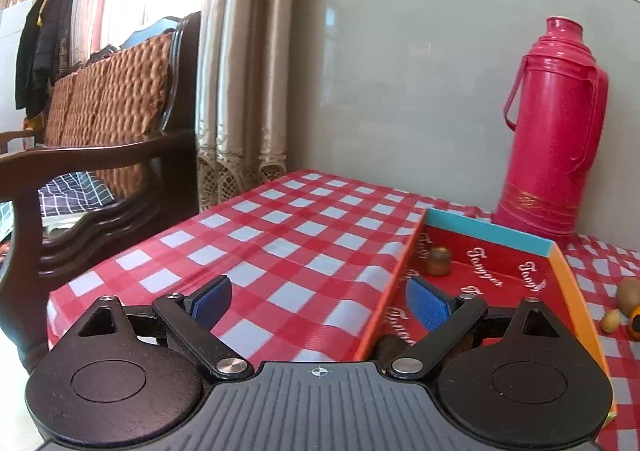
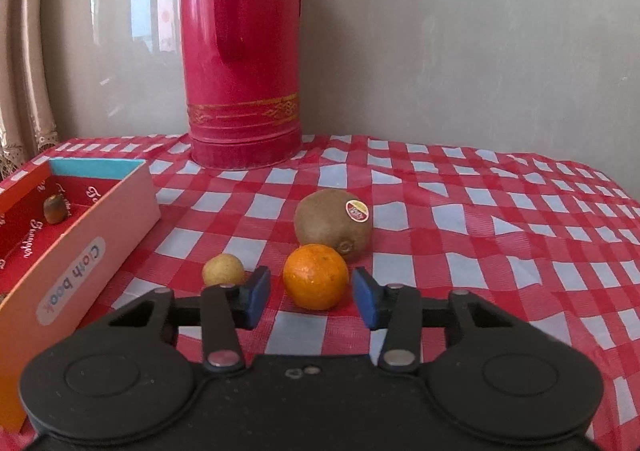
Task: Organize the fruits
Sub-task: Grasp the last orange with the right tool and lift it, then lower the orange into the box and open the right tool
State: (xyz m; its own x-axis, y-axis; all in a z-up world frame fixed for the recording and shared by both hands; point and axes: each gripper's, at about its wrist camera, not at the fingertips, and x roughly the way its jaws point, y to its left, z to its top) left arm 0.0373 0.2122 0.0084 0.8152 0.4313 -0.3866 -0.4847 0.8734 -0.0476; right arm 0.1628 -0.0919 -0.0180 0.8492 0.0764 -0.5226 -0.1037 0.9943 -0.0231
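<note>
1. The right gripper [image 2: 312, 299] is low over the tabletop [image 2: 500, 235], its jaws open, with the orange [image 2: 315, 276] between them. The pads are not touching it.
2. The kiwi [image 2: 333, 224] lies just behind the orange, long way going left to right, its stem end facing the camera and its sticker on top.
3. A small yellow fruit [image 2: 222, 269] sits just left of the orange.
4. The box [image 2: 86, 243] is at the left, with a small brown fruit [image 2: 55, 208] standing inside it.
5. The left gripper [image 1: 318, 301] has its jaws open and empty, at the box's near left wall.
6. The red flask [image 2: 242, 51] stands at the back.
</note>
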